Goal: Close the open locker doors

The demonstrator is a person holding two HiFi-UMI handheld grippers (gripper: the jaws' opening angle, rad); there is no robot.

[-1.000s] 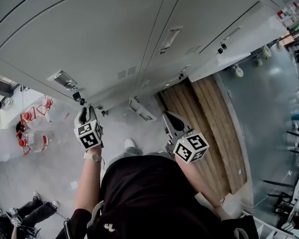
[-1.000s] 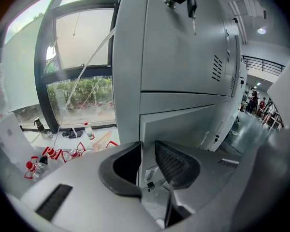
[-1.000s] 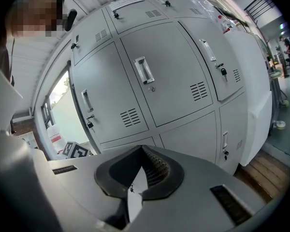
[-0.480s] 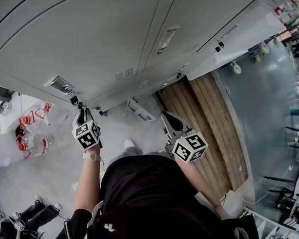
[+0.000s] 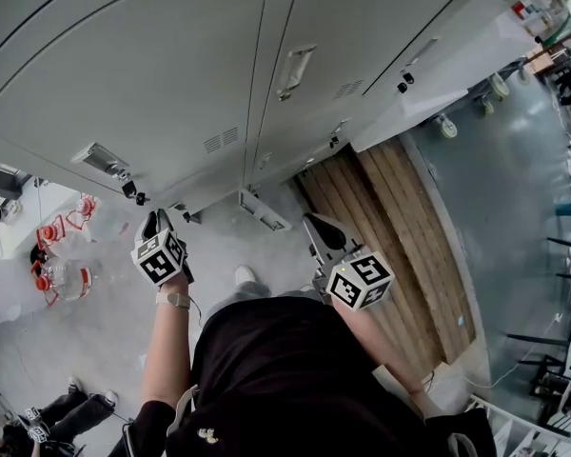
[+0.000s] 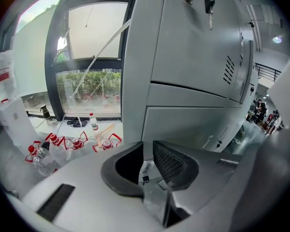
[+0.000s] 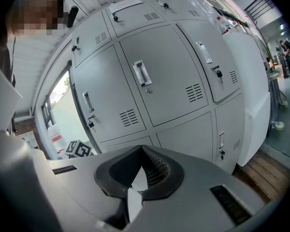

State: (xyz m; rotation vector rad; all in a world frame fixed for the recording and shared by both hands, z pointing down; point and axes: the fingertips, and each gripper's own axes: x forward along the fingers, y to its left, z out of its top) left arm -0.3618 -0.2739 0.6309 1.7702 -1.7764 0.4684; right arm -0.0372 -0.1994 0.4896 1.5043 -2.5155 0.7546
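Grey lockers [image 5: 171,74] fill the top of the head view, and every door I see lies flush with its frame [image 7: 169,76]. A key [image 5: 131,191] hangs from a lock under a handle [image 5: 97,157] on the left door. My left gripper [image 5: 153,221] is just below and right of that key, not touching it. Its jaws stand a little apart with nothing between them [image 6: 147,146]; the key [image 6: 209,4] shows high above them. My right gripper [image 5: 316,222] hovers farther right in front of the lower lockers, shut and empty [image 7: 141,150].
Packs of red-capped water bottles [image 5: 62,274] lie on the floor at the left, by a window [image 6: 92,81]. Wooden boards [image 5: 390,246] cover the floor on the right, beside a white cabinet on wheels [image 5: 457,74]. A person's legs [image 5: 57,412] show at the bottom left.
My left gripper has drawn back a little from the key in the lock. The right gripper has hardly moved.
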